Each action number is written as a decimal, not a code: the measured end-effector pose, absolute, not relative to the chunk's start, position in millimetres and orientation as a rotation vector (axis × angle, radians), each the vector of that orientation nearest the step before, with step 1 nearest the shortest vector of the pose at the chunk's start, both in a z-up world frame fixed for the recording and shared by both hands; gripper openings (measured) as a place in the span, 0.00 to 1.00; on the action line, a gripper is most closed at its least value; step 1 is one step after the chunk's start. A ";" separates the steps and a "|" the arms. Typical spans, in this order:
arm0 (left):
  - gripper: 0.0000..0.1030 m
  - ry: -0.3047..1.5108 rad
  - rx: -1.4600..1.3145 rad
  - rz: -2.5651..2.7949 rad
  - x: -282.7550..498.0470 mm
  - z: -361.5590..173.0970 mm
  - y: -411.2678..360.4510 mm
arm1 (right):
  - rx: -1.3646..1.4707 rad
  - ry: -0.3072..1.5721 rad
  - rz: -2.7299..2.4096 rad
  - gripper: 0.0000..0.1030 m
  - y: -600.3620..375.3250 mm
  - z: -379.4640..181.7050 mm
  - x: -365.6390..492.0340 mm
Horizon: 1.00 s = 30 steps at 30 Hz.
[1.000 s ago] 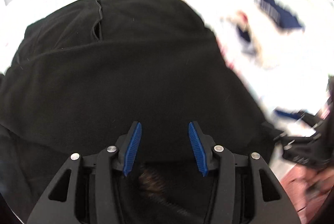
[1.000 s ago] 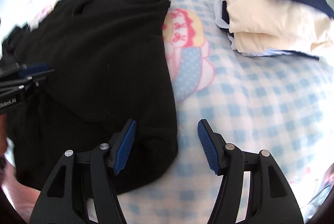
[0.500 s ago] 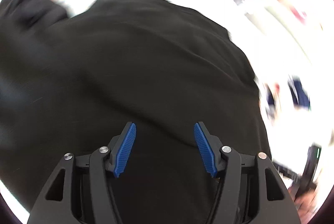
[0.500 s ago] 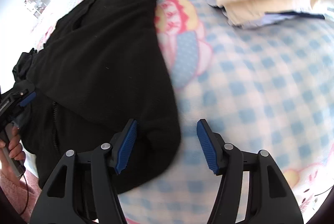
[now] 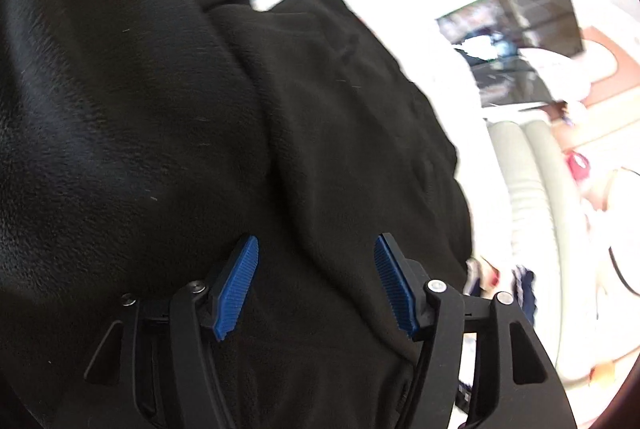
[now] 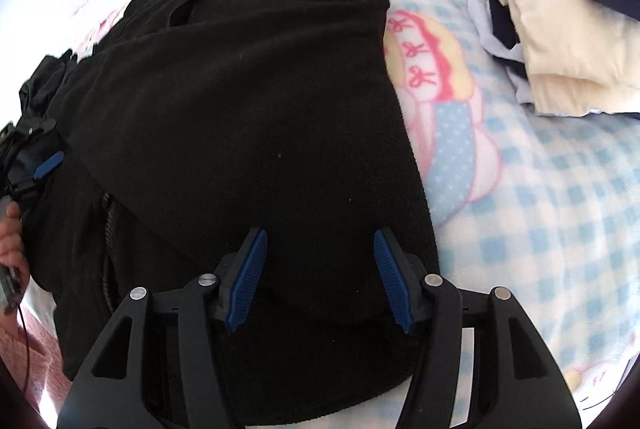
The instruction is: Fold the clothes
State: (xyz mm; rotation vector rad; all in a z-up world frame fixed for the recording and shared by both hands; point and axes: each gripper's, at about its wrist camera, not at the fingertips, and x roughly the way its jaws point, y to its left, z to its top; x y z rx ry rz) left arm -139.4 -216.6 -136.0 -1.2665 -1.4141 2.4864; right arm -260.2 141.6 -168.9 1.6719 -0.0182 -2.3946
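A black fleece jacket (image 6: pixel 260 109) lies partly folded on a blue checked blanket (image 6: pixel 540 209). My right gripper (image 6: pixel 320 235) hangs over the jacket's near hem, and its jaws are closing. Fleece shows between the blue pads (image 6: pixel 246 281), but they do not press on it. In the left wrist view the same jacket (image 5: pixel 180 129) fills most of the picture. My left gripper (image 5: pixel 316 241) sits just above a fold of it, tilted, its jaws opening with nothing pinched. The left gripper (image 6: pixel 48 161) also shows at the jacket's left edge in the right wrist view.
A stack of folded clothes (image 6: pixel 560 49), cream and navy, lies on the blanket at the far right. A person's hand (image 6: pixel 10 241) is at the left edge. Beyond the bed stand a dark screen (image 5: pixel 512 41) and pale cushions (image 5: pixel 532 189).
The left gripper swept across the jacket and rolled, and its jaws widened. The right gripper shifted left from the jacket's corner to over the fleece, its jaws slightly narrower.
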 end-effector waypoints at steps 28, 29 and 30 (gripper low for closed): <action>0.07 0.381 -1.179 2.836 -202.3 -52.4 4.6 | 1.637 -0.225 -2.555 0.56 225.5 -110.9 -209.3; 0.07 0.468 -1.127 2.772 -194.6 -53.2 29.6 | 1.627 -0.234 -2.561 0.56 224.5 -111.0 -210.9; 0.08 0.551 -1.075 2.706 -187.0 -54.1 54.6 | 1.629 -0.247 -2.556 0.56 221.6 -113.8 -214.2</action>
